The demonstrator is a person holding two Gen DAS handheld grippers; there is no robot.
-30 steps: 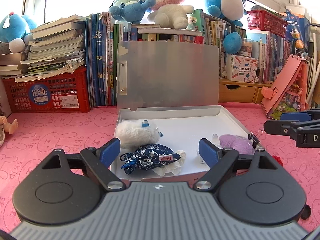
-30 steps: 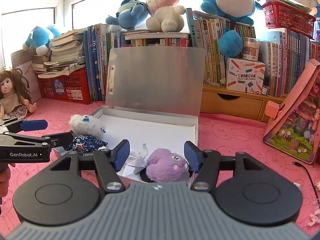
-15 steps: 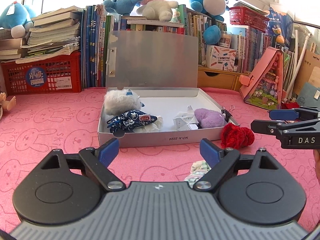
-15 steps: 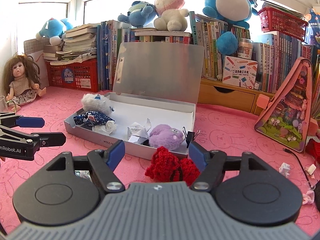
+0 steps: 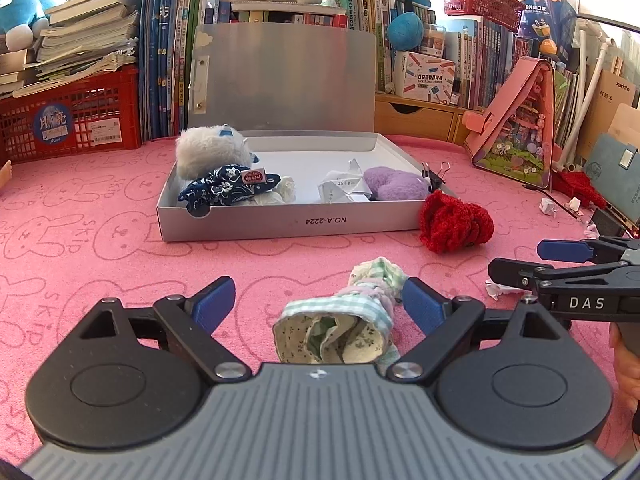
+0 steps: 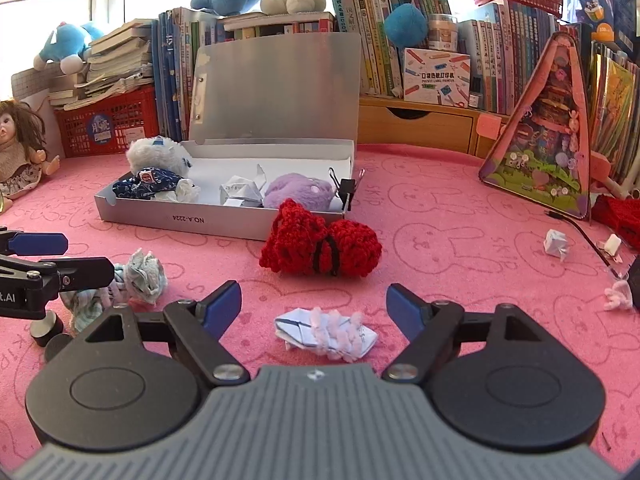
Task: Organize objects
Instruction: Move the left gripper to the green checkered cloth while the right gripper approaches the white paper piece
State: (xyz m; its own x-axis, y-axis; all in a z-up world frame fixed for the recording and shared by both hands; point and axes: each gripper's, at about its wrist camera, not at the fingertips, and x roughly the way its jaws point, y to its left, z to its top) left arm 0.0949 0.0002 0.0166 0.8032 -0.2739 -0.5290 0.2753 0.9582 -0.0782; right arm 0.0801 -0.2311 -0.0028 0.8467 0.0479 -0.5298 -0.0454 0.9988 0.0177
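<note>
An open silver box (image 5: 288,222) (image 6: 180,216) lies on the pink cloth and holds a white plush (image 5: 208,154), a dark blue floral pouch (image 5: 228,190), folded paper (image 5: 344,188) and a purple plush (image 5: 396,184). A red knitted piece (image 5: 456,224) (image 6: 320,246) rests by the box's front right corner. My left gripper (image 5: 318,306) hangs low over a green checked cloth bundle (image 5: 344,328) (image 6: 140,276); its jaws are opening and the pads stand clear of the cloth. My right gripper (image 6: 314,306) is opening over a folded paper with pink fluff (image 6: 326,334), not touching it.
Books, a red crate (image 5: 68,124) and plush toys line the back. A doll (image 6: 18,148) sits at the far left. A pink triangular case (image 6: 548,132) leans at the right, with paper scraps (image 6: 556,242) and a black cable (image 6: 580,232) near it.
Both grippers have pulled back from the box and sunk toward the cloth. The green bundle and the fluffy folded paper have come between their jaws, and the right jaws have widened.
</note>
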